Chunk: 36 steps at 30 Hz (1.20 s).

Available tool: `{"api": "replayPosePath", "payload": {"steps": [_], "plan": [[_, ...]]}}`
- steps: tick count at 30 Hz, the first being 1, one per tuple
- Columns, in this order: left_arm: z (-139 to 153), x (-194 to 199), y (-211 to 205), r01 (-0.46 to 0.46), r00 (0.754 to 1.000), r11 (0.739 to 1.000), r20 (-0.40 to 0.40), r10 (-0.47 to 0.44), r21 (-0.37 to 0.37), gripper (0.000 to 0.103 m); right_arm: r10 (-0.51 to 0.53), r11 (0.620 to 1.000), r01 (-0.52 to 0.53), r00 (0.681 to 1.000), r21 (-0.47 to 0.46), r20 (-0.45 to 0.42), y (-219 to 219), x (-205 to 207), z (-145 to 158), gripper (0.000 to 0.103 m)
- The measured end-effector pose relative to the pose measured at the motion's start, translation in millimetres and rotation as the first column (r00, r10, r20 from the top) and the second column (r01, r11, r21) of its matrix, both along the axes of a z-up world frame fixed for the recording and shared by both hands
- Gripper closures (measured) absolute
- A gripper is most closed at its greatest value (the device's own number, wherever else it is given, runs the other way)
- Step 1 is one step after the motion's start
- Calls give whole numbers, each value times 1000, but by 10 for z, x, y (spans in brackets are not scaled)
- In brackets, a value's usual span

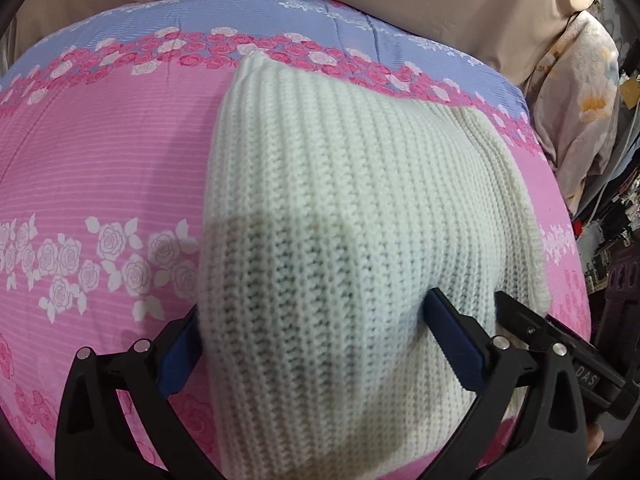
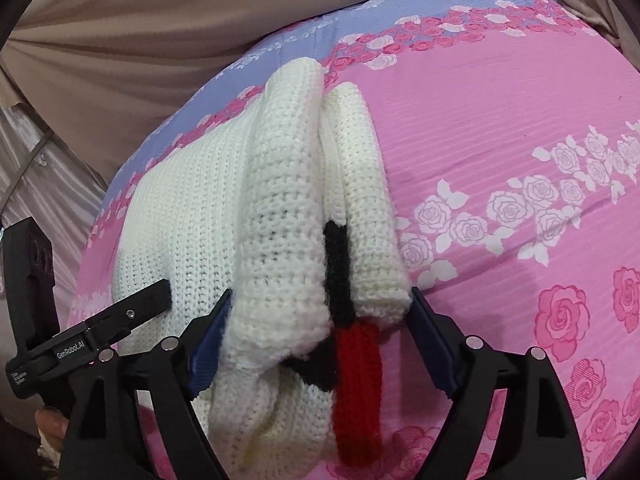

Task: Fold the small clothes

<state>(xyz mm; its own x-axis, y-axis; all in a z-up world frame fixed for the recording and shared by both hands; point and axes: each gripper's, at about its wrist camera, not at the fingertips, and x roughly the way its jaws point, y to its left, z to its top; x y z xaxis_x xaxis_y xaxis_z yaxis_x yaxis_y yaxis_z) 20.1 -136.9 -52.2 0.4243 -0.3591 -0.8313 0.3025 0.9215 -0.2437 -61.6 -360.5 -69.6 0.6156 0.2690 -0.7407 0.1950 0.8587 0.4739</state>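
Mid-fold: both grippers clamp 1 cream knit sweater (image 1: 352,208) over the pink floral bedspread (image 1: 100,168).

Left gripper (image 1: 316,340) and right gripper (image 2: 320,332) each pinch a near edge; next likely needs carrying it across the sweater's far end.

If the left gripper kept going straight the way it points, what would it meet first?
The white knit garment itself: the left gripper already has its jaws around a thick fold, so knit fills the path ahead. Beyond lies the pink floral bedsheet.

Pink rose-print bed (image 1: 100,168) (lilac band) carries cream knit sweater (image 1: 320,184).
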Motion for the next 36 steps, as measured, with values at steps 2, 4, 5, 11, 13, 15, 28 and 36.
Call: {"api": "replayPosePath", "payload": {"steps": [2, 4, 5, 11, 13, 15, 28, 36], "plan": [[-8, 20, -61, -7, 1000, 1000, 17, 7, 19, 5, 3, 1000, -3, 1000, -6, 5, 3, 52, 0, 17], [-10, 36, -104, -9, 999, 999, 34, 7, 36, 5, 8, 1000, -8, 1000, -21, 5, 25, 99, 5, 16], [-12, 44, -125, -12, 999, 999, 41, 10, 42, 5, 10, 1000, -10, 1000, -29, 4, 38, 131, 7, 15], [-30, 77, -148, -21, 998, 998, 63, 18, 51, 5, 18, 999, -18, 1000, -35, 9, 57, 213, 18, 10], [-44, 100, -148, -14, 998, 999, 60, 11, 44, 5, 22, 999, -22, 1000, -34, 12, 55, 230, 15, 9], [-58, 134, -158, -8, 998, 999, 55, 6, 36, 5, 26, 999, -26, 1000, -35, 17, 46, 260, 13, 9], [-110, 237, -178, 18, 998, 1000, 59, -18, 4, 5, 35, 999, -34, 999, -22, 27, 14, 404, -9, 8], [-71, 250, -167, 61, 998, 998, 27, -61, 1, 7, 36, 999, -37, 999, 7, 39, 32, 376, 44, 34]]}}
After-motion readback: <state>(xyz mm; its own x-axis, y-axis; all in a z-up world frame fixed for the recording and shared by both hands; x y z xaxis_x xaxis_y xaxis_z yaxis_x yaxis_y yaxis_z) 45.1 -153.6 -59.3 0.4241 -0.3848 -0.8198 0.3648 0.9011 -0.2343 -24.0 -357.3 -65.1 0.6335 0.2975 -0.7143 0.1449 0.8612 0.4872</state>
